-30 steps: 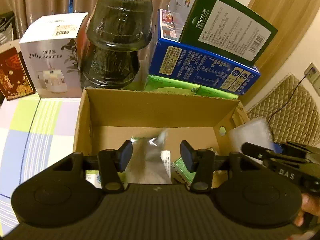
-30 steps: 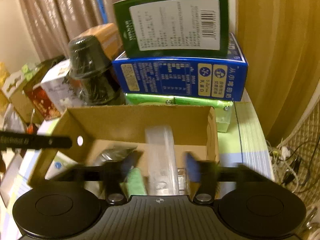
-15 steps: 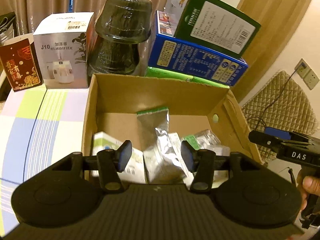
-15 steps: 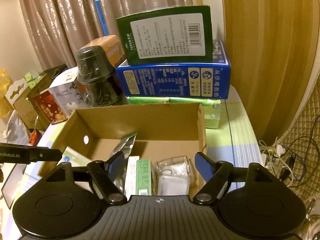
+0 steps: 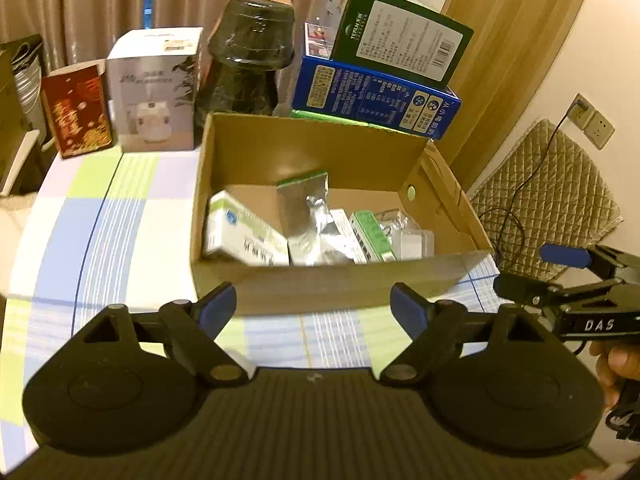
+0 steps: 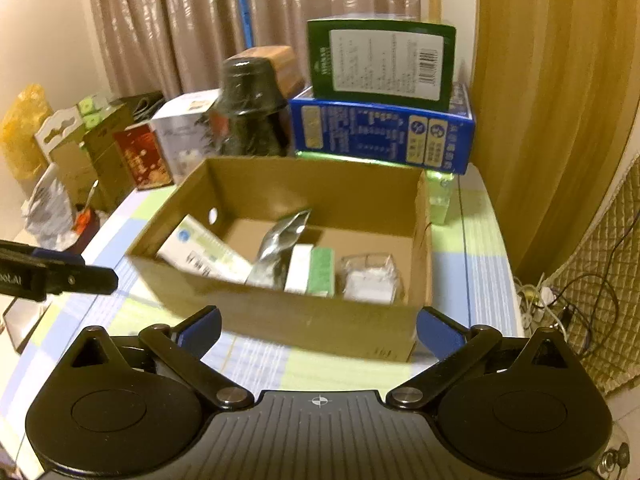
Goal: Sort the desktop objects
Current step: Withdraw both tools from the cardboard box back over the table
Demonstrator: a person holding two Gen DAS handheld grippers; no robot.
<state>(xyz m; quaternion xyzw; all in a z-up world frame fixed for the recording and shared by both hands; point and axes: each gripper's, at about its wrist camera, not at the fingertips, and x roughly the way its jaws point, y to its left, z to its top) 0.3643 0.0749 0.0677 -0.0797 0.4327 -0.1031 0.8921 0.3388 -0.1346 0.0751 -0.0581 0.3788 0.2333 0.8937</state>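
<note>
An open cardboard box (image 5: pixel 332 284) (image 6: pixel 304 320) stands on the checked tablecloth. Inside lie a white-green carton (image 5: pixel 244 232) (image 6: pixel 204 254), a silver foil pouch (image 5: pixel 310 212) (image 6: pixel 280 246), a small green-white box (image 5: pixel 372 236) (image 6: pixel 312 270) and a clear plastic packet (image 5: pixel 412 236) (image 6: pixel 370 278). My left gripper (image 5: pixel 313 310) is open and empty, in front of the box's near wall. My right gripper (image 6: pixel 318 330) is open and empty, also in front of the box; it shows at the right edge of the left wrist view (image 5: pixel 560 280).
Behind the box stand a red box (image 5: pixel 76 108), a white humidifier box (image 5: pixel 156 88), stacked black bowls (image 5: pixel 248 64), and a blue box (image 5: pixel 372 96) with a dark green box (image 5: pixel 396 40) on top. A quilted chair (image 5: pixel 548 196) and cables are at right.
Both grippers have pulled back out of the box and opened wider. The right one let go of the clear packet, which now lies in the box.
</note>
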